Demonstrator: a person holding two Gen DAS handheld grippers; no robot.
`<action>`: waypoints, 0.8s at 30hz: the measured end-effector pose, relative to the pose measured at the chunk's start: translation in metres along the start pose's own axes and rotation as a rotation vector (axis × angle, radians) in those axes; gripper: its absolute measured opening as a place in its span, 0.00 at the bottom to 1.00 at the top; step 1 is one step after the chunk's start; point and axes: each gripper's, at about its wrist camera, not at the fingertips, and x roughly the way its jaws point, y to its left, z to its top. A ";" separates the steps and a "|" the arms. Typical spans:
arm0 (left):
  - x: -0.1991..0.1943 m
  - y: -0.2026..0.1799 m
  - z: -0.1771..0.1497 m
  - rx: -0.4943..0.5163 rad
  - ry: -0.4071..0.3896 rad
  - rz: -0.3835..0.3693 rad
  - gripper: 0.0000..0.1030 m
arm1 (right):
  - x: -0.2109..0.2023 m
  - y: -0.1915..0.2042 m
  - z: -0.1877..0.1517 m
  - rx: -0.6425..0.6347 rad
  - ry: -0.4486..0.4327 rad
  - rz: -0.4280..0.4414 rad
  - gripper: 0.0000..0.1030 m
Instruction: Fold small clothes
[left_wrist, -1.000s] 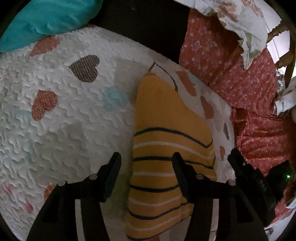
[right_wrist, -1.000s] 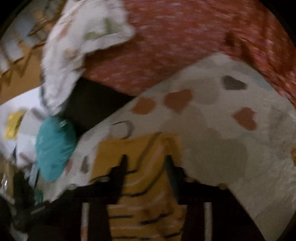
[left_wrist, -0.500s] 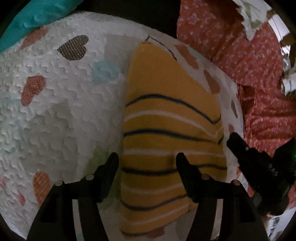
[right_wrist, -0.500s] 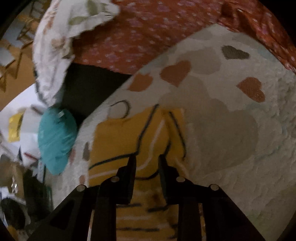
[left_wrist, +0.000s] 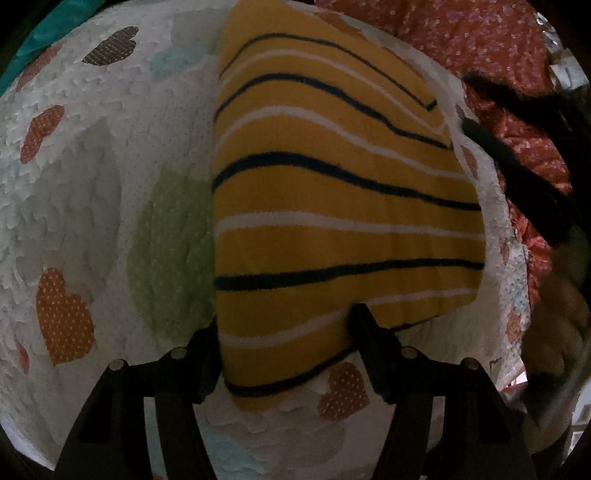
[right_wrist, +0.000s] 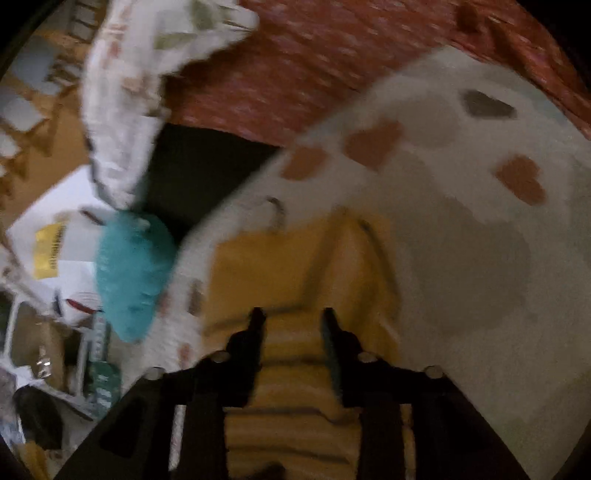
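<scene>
A folded yellow garment (left_wrist: 332, 206) with dark and white stripes lies flat on a white quilt with hearts (left_wrist: 92, 206). My left gripper (left_wrist: 284, 325) is open, its fingers spread either side of the garment's near corner. The black right gripper shows at the garment's right edge in the left wrist view (left_wrist: 517, 162). In the blurred right wrist view the garment (right_wrist: 295, 266) lies under my right gripper (right_wrist: 291, 325), whose fingers stand apart over a raised fold of it.
Red floral bedding (left_wrist: 498, 74) lies beyond the quilt's right edge and also shows in the right wrist view (right_wrist: 314, 66). A teal garment (right_wrist: 129, 273), a white printed cloth (right_wrist: 122, 92) and cluttered boxes (right_wrist: 55, 354) sit off the quilt's far side.
My left gripper has moved forward and down onto the garment's near corner. My right gripper closed to a narrow gap half a second ago and now stands wider apart, and has shifted.
</scene>
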 end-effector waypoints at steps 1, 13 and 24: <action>-0.001 0.002 -0.001 0.002 -0.002 -0.011 0.62 | 0.010 -0.003 0.000 -0.007 0.014 -0.019 0.69; -0.095 0.019 -0.044 0.038 -0.308 0.060 0.62 | -0.054 -0.025 -0.039 0.074 -0.049 -0.323 0.73; -0.211 -0.031 -0.178 -0.008 -0.910 0.399 1.00 | -0.159 -0.008 -0.151 -0.124 -0.066 -0.393 0.73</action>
